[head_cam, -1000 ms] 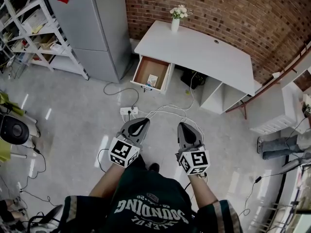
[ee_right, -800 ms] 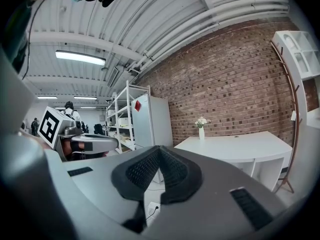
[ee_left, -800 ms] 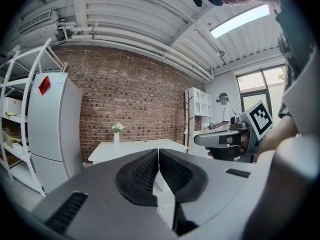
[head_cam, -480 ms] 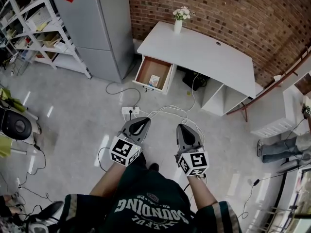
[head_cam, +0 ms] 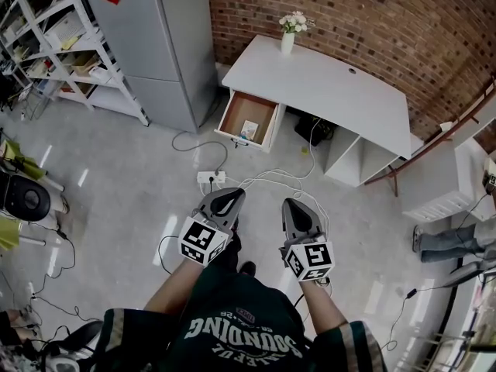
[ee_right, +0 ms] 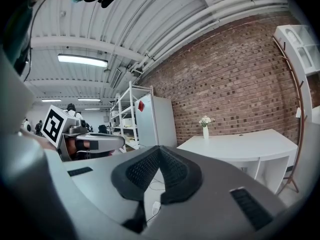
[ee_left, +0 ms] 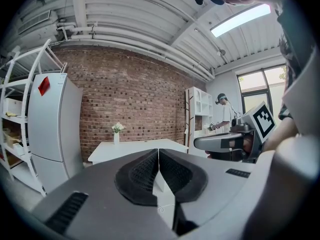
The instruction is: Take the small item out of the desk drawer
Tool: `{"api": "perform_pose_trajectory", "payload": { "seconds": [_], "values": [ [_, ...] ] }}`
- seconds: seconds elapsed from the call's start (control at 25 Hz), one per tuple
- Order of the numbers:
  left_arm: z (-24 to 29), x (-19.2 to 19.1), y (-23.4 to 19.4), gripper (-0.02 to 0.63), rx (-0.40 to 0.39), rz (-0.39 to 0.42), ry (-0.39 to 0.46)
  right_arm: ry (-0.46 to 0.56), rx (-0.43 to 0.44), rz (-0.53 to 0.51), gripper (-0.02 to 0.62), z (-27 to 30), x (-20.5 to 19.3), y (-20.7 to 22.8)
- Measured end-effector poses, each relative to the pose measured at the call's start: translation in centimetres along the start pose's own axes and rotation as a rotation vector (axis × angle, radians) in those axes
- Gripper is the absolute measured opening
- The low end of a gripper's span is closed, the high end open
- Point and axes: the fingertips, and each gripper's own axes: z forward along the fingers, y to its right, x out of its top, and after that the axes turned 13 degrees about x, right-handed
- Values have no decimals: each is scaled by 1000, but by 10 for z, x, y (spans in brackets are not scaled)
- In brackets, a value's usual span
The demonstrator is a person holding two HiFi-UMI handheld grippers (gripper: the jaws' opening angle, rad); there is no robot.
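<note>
Left tool (head_cam: 222, 202) and right tool (head_cam: 299, 215), both clenched empty, point at twelve o'clock toward the open brown wooden drawer (head_cam: 235, 111), ready to approach.

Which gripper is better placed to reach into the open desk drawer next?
Left, marginally. The drawer lies ahead, closer to the left gripper line than to the right gripper. Both are shut, empty and far from it.

Bright, even indoor light from ceiling strip lamps (ee_left: 241, 19). Soft glare streaks on glossy floor (head_cam: 166, 231); shadows faint. Heavy fisheye bending at edges (black vignette corners in both gripper views). Head view sharp.
</note>
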Motion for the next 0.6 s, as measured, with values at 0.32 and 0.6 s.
{"api": "perform_pose_trajectory", "payload": {
  "seconds": [0.32, 0.6],
  "values": [
    [6, -3, -8, 19, -2, -16, 0, -19, 21, -2, 25, 15, -5, -2],
    [20, 0, -12, 18, -4, -29, 9, -24, 21, -14, 25, 24, -1, 5]
  ]
}}
